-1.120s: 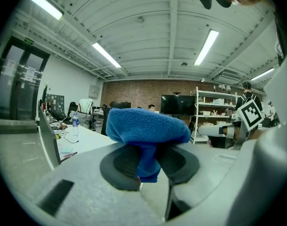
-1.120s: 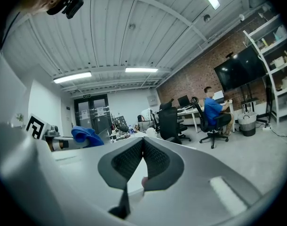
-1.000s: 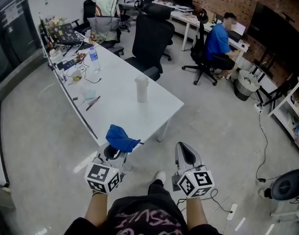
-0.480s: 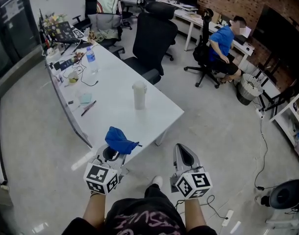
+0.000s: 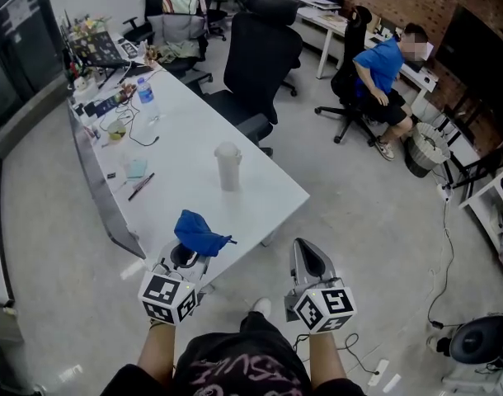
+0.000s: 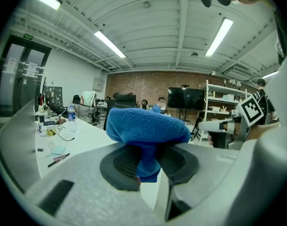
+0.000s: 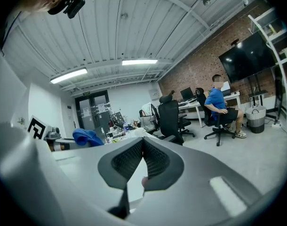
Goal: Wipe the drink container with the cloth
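A pale translucent drink container [image 5: 227, 167] with a lid stands upright on the white table [image 5: 194, 180], near its right side. My left gripper [image 5: 188, 254] is at the table's near corner, shut on a bunched blue cloth [image 5: 199, 233] that bulges out above its jaws. From the left gripper view the cloth [image 6: 146, 126] is clamped between the two dark pads. My right gripper [image 5: 310, 259] hangs over the floor, right of the table's corner, shut with nothing between its pads [image 7: 155, 161]. The right gripper view also catches the cloth [image 7: 88, 137] at left. The container is well ahead of both grippers.
Further up the table lie a pen [image 5: 141, 186], a pale blue pad [image 5: 137, 168], cables, a water bottle [image 5: 144, 96] and clutter. A black office chair [image 5: 260, 60] stands behind the table. A person in a blue shirt [image 5: 386, 66] sits at a desk at the back right.
The view has shifted so the table and container sit slightly lower and left in the picture. Both grippers keep their places before me, and the cloth stays in the left one.
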`<state>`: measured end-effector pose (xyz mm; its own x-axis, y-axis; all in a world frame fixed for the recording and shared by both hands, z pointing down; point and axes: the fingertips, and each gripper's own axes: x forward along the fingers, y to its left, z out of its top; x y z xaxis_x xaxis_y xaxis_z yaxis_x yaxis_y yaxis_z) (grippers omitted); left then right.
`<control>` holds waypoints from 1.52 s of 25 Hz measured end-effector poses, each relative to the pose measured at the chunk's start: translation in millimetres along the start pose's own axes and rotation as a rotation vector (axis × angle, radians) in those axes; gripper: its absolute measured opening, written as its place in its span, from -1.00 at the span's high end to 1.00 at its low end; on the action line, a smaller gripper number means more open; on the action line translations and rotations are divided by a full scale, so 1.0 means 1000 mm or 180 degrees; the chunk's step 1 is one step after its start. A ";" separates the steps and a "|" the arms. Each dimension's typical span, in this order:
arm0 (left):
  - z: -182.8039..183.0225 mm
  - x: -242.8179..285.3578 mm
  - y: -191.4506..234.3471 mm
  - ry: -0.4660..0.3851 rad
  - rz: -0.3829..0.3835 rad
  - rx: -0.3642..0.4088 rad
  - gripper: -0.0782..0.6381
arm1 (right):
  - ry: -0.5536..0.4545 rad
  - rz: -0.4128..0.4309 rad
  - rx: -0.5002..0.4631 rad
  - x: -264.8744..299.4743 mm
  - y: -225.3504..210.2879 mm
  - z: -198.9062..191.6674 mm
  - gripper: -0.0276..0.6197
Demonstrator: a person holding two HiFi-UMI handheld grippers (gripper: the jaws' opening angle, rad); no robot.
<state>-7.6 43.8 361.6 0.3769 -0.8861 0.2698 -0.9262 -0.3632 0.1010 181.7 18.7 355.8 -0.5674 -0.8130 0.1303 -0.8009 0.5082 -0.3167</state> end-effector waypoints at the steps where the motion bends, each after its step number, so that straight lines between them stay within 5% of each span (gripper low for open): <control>1: 0.001 0.006 0.001 0.0009 0.0017 0.0001 0.52 | 0.0002 0.0019 0.0003 0.005 -0.004 0.002 0.91; 19: 0.020 0.083 -0.001 0.0028 0.0353 -0.0019 0.51 | 0.0091 0.0418 -0.0056 0.066 -0.069 0.036 0.88; 38: 0.019 0.105 0.033 0.0075 0.0522 -0.0071 0.51 | 0.0224 0.0809 -0.0174 0.129 -0.058 0.039 0.74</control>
<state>1.8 -66.9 375.6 0.2207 -0.9259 0.3068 -0.9753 -0.2076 0.0750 162.8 -126.9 354.5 -0.7619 -0.6367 0.1186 -0.6392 0.7095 -0.2967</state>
